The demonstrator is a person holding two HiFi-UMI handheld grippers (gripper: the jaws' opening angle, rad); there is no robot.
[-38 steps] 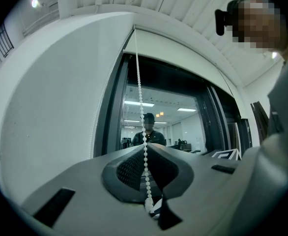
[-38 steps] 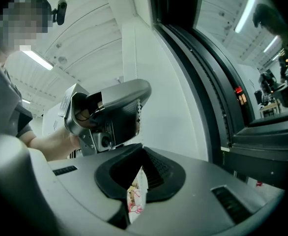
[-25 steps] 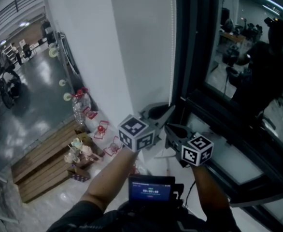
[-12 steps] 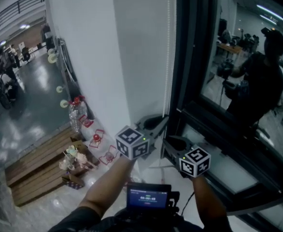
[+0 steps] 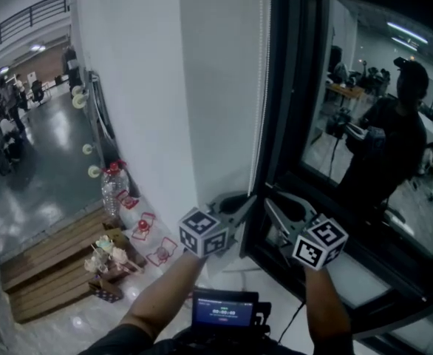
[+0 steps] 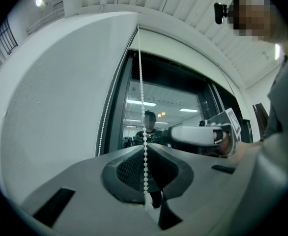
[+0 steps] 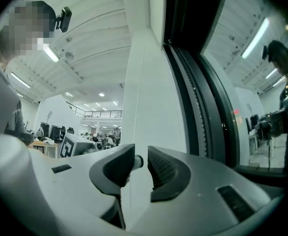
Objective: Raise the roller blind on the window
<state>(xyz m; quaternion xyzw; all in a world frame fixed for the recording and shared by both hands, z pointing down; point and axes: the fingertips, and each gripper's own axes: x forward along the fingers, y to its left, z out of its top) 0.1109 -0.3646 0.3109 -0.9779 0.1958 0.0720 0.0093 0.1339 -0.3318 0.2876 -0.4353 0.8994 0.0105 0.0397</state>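
At the window (image 5: pixel 364 124), one chain (image 5: pixel 259 87), two hand-held grippers (image 5: pixel 249 201) (image 5: pixel 277 198)

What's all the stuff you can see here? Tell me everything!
bead chain: two strands, white, hanging beside the window frame
window frame: one, black, right of the wall
wall: one, white, left of the window frame
bottle: one, clear with red cap, on the floor
wooden boards: one stack, brown, floor at lower left
screen: one, dark, at the person's chest
left gripper: one, grey, shut on the bead chain
right gripper: one, grey, jaws just been opening, nothing between them
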